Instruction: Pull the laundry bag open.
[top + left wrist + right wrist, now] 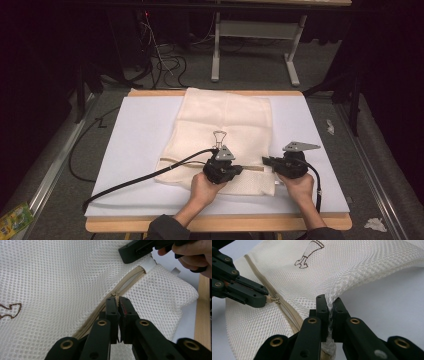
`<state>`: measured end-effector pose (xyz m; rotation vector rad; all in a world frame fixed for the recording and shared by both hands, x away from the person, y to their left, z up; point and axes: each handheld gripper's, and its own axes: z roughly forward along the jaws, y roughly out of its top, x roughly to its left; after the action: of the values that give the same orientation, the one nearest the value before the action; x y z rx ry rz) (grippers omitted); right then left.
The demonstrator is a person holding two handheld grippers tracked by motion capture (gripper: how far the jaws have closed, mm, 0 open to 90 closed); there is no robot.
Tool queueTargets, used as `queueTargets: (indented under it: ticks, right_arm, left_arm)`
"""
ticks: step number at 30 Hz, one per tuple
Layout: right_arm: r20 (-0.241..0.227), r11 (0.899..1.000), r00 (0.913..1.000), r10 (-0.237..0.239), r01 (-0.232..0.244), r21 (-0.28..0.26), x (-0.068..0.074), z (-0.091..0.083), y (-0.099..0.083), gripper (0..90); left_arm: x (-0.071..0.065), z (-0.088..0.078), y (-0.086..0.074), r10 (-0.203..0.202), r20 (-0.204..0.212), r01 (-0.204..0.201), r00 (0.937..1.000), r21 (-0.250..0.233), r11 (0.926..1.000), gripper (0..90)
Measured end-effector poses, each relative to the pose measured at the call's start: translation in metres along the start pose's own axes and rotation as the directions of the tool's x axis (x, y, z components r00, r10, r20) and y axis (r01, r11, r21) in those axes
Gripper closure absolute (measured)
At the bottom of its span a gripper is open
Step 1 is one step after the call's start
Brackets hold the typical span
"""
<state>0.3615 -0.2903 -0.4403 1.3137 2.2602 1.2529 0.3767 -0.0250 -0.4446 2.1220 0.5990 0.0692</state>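
The mesh laundry bag (225, 135) lies flat on the white board (135, 145), reaching from the far edge towards the near edge, a little right of the middle. Its beige zipper (100, 311) runs across the bag's near end. The left gripper (117, 300) is clamped tight on the zipper pull (271, 299), jaws together with the little tab pinched between them. The right gripper (330, 305) is clenched on the bag's mesh at the right end of the zipper, bunching it up off the board. So the zipper run looks to be the step in hand, 1 gripper anchoring, 1 on the pull. Next up, I'd say: right holds the mesh taut while left draws the pull straight along the teeth, no twisting.
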Motion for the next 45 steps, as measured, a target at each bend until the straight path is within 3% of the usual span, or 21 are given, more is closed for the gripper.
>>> queueTargets:
  ticks: [45]
  right_arm:
    - [0.008,1.0,1.0,0.004,-0.004,0.0,-0.003,-0.001,0.0,87.7]
  left_arm:
    - [0.007,-0.023,-0.004,-0.01,-0.028,0.009,0.9996,-0.036,0.9993,87.1]
